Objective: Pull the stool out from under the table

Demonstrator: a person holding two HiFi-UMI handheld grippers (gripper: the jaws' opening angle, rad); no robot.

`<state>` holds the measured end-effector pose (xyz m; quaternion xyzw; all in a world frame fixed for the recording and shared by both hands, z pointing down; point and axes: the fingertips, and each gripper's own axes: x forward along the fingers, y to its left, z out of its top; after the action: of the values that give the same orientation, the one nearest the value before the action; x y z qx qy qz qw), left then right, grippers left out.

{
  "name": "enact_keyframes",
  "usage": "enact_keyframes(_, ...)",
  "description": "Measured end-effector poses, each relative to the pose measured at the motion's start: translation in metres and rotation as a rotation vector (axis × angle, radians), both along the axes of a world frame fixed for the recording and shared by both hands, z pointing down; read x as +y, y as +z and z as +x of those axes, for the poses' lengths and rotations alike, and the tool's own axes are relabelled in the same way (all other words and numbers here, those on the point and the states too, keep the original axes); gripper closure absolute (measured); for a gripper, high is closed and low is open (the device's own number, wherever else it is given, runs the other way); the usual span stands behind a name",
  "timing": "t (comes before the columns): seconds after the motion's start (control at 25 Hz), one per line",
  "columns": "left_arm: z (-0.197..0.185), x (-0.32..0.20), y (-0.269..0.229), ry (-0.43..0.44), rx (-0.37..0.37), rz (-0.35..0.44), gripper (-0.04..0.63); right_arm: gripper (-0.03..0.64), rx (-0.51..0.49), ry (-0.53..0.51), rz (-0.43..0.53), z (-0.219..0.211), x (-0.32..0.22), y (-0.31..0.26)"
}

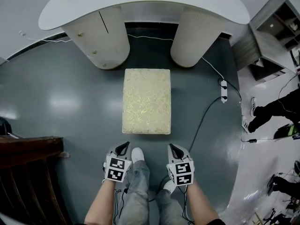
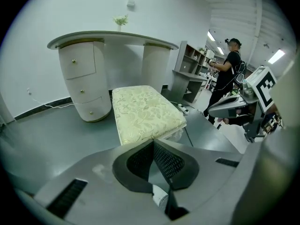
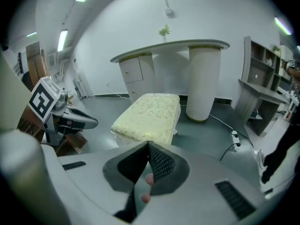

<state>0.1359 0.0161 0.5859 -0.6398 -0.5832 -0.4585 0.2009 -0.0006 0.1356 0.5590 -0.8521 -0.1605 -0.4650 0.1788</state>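
Cream brocade with a leaf pattern covers the top of the one stool [image 1: 146,101]. It stands on the grey floor [image 1: 61,102] in front of the desk [image 1: 140,3]. Its far short end is near the gap between the pedestals, and from the head view it is clear of the desk top.

Counts:
- Desk: 1, with a white curved top on 2 round pedestals.
- Left pedestal [image 1: 101,41]: the left gripper view shows 3 drawer fronts, each with one small knob.
- Right pedestal [image 1: 192,39]: ribbed and plain.
- Grippers: 2, both held low at the stool's near end and apart from it.
- Left gripper [image 1: 123,149]: jaws together, nothing between them.
- Right gripper [image 1: 176,150]: jaws together, likewise empty.
- Marker cubes: 2, one per gripper [image 1: 117,168] [image 1: 183,172].

Surroundings:
- One white power strip [image 1: 224,90] lies on the floor to the right of the stool. A white cable runs from it back toward the right pedestal, and a black cable curves from it toward the wearer's feet.
- One dark wooden chair [image 1: 28,172] stands at lower left, well apart from the stool.
- One grey shelf unit [image 1: 272,41] stands at the right, beyond the desk's end.
- A second person in black [image 2: 229,74] stands by the shelf unit.
- One small green sprig [image 3: 163,30] sits on the desk top.
- The wearer's white shoe [image 1: 137,154] is between the two grippers, just short of the stool's near edge.

Print in view: black-and-white square markers on the cube faces.
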Motion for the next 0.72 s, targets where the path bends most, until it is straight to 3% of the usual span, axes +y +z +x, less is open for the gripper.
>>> enact_keyframes(0.36, -0.004, 0.023, -0.05, -0.035, -0.027, -0.062, 0.583, 0.555, 0.06, 0.032, 0.023, 0.008, 0.008, -0.05)
enact_keyframes(0.52, 0.004, 0.03, -0.077, -0.11, -0.033, -0.094, 0.583, 0.555, 0.088, 0.049, 0.007, 0.01, 0.016, -0.077)
enact_keyframes(0.72, 0.005, 0.037, -0.113, -0.104, 0.011, -0.122, 0.583, 0.555, 0.135, 0.061, -0.017, 0.009, 0.031, -0.119)
